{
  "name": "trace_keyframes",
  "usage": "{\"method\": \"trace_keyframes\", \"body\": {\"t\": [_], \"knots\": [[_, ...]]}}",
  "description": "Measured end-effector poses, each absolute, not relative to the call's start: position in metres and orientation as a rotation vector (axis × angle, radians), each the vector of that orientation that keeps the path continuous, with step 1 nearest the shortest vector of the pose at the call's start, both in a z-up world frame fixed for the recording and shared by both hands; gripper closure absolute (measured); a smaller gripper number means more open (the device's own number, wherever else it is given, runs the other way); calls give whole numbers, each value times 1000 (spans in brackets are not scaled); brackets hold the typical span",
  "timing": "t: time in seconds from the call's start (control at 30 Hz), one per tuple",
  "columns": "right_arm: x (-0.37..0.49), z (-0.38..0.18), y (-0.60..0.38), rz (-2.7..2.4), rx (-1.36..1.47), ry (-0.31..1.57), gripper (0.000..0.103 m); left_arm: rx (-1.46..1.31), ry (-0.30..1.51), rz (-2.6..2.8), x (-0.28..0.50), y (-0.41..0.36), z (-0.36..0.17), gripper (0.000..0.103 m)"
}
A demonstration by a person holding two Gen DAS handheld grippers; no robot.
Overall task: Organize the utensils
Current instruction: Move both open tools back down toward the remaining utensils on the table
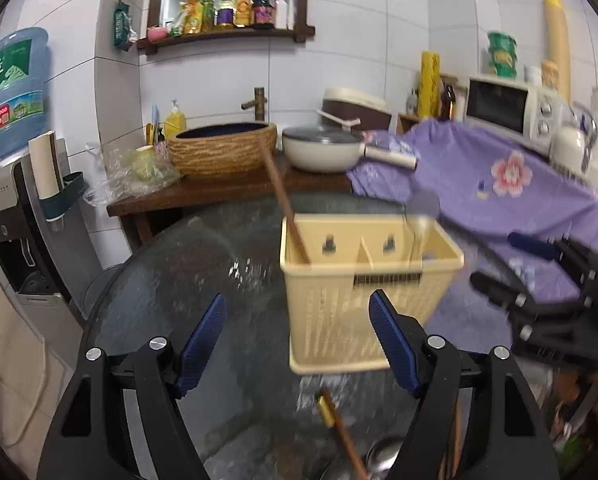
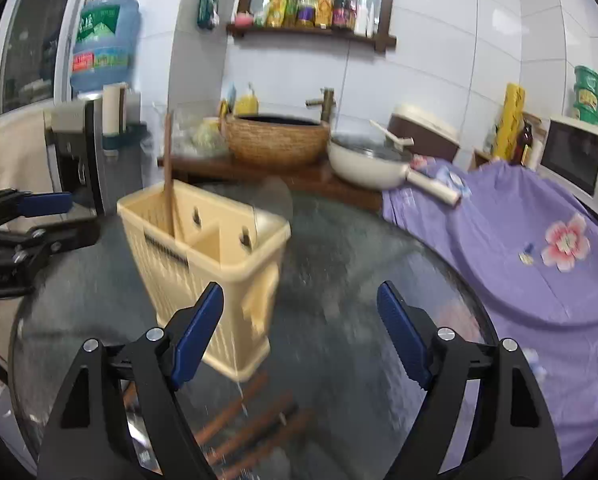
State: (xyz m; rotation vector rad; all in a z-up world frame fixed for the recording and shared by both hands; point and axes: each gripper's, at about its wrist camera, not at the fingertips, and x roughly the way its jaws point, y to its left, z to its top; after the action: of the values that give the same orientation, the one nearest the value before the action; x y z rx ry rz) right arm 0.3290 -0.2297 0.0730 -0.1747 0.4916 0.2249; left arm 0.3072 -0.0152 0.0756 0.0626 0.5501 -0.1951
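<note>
1. Left gripper (image 1: 298, 342): fingers spread wide, nothing between the blue pads (image 1: 203, 340). It hovers above the glass table (image 1: 171, 280), aimed at the cream utensil basket (image 1: 363, 292).
2. Right gripper (image 2: 299, 334): also released, pads apart and empty. It points past the basket's right side toward the purple cloth (image 2: 519, 256).
3. The basket stands upright on the table, just ahead of both grippers. It has two compartments split by a divider. A long wooden-handled utensil (image 1: 285, 196) leans in the left compartment, its handle rising well above the rim.
4. The right compartment holds something pale or translucent; blur prevents identification.
5. Left wrist view only: loose utensils lie on the table below the gripper, including a wooden handle (image 1: 341, 436) and metal spoon bowls (image 1: 379, 456), partly hidden by the finger frame. The right gripper shows at the frame's right edge.
6. Right wrist view only: several brown handles (image 2: 251, 420) lie on the glass below the basket, smeared by motion. The left gripper appears at the left edge.
7. Both frames are motion-blurred; the basket's lattice is soft.
</note>
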Motion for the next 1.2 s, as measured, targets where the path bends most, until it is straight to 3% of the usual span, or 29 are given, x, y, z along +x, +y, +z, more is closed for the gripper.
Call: {"method": "trace_keyframes", "body": {"t": [0.23,0.63,1.2], "knots": [[299,59,-238,229,-184,485,24,114,625,-205,277,-10,43,30],[282,-19,-236,273,-167,794,25,246,779,-243,237,-19,-23,33],[293,-41,-246,251,-201,908,26,269,838,-272,226,-23,-42,38]]}}
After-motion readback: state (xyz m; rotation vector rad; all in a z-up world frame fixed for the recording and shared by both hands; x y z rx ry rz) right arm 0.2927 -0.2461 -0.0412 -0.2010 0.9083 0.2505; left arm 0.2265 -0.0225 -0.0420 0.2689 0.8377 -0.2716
